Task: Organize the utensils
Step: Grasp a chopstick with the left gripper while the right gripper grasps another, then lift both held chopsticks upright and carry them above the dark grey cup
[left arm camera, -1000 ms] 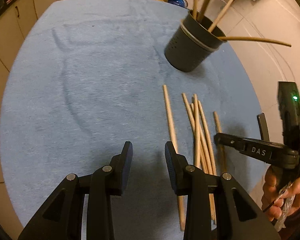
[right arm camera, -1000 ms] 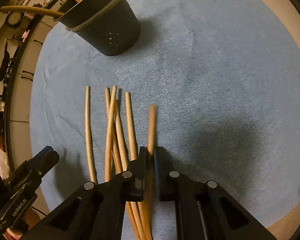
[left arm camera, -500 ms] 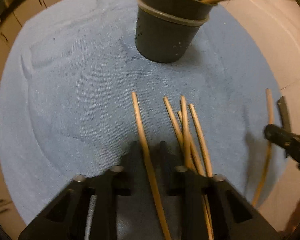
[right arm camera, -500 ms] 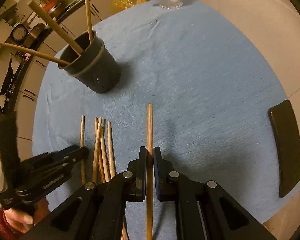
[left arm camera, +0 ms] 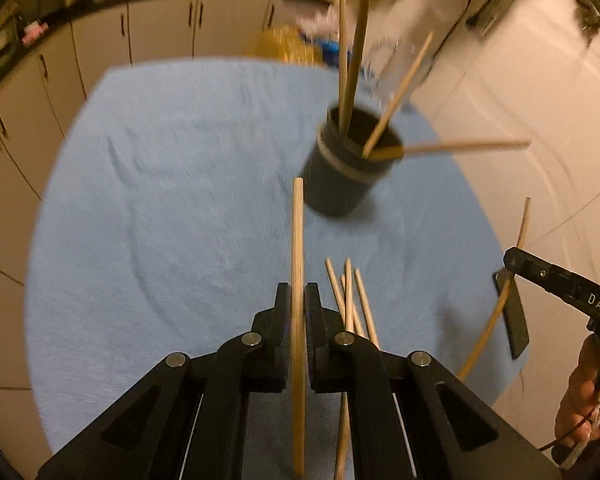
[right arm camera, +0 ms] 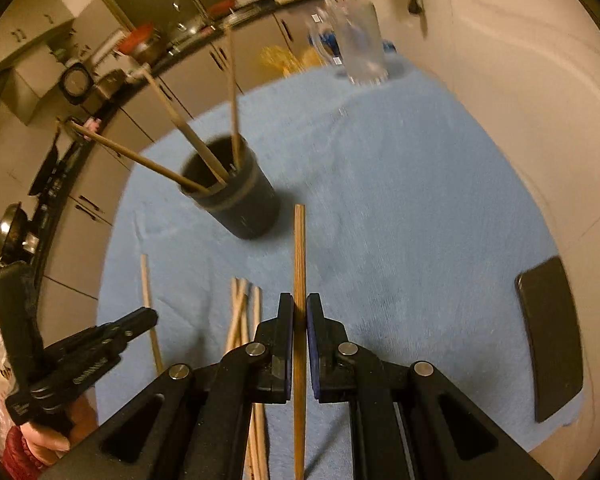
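Both claws are clamping one stick each: left claw (left arm camera: 298, 304) gripping a stick (left arm camera: 297, 240), right claw (right arm camera: 299, 312) gripping another (right arm camera: 299, 256). Both are heading for the cup (left arm camera: 342, 176), so they are risking colliding, or tipping it by knocking its leaning sticks (left arm camera: 398, 94).

Warm, yellowish indoor light, rather dim, tints both my views amber. Motion blur smears the dark cup (left arm camera: 346, 168) and the cabinets (left arm camera: 160, 28) behind it in my left view; the glass (right arm camera: 360, 46) at the far edge of the blue cloth (right arm camera: 400, 200) is streaked in my right view. My claws stay sharp. Fisheye bending curves every edge, with black corners. A soft shadow lies beside the cup
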A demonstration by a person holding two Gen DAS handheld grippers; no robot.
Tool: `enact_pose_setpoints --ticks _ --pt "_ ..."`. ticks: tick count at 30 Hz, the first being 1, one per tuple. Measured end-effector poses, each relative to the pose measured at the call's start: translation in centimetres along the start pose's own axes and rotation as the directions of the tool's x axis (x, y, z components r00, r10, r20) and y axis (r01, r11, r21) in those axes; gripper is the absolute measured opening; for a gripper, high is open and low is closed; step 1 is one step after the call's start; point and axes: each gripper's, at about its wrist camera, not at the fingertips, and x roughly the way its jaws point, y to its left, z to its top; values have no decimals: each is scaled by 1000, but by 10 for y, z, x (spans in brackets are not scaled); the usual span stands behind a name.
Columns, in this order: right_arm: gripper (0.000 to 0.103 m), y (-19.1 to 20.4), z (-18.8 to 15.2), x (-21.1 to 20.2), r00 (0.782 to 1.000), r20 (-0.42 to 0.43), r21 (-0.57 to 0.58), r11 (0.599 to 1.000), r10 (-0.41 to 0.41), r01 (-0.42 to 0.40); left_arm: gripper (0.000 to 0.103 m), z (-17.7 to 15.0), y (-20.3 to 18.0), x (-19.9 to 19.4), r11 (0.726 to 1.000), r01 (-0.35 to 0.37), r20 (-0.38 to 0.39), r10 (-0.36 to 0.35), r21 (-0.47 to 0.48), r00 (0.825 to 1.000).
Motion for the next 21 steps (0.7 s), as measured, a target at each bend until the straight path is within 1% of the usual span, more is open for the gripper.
enact_pose_setpoints --ticks 5,8,12,21 --pt "7 13 14 -29 994 109 -57 998 16 -10 6 10 -8 -42 1000 -5 105 5 2 994" --pt "7 15 21 -36 989 147 -61 998 16 -7 6 17 -10 -52 1000 -7 134 7 3 991" --pt "7 13 27 -39 987 159 -52 999 14 -6 6 17 -15 -62 1000 -17 161 14 14 987" --pt "7 -1 35 -53 982 189 -32 999 12 -6 6 30 -20 -66 1000 1 185 -3 12 983"
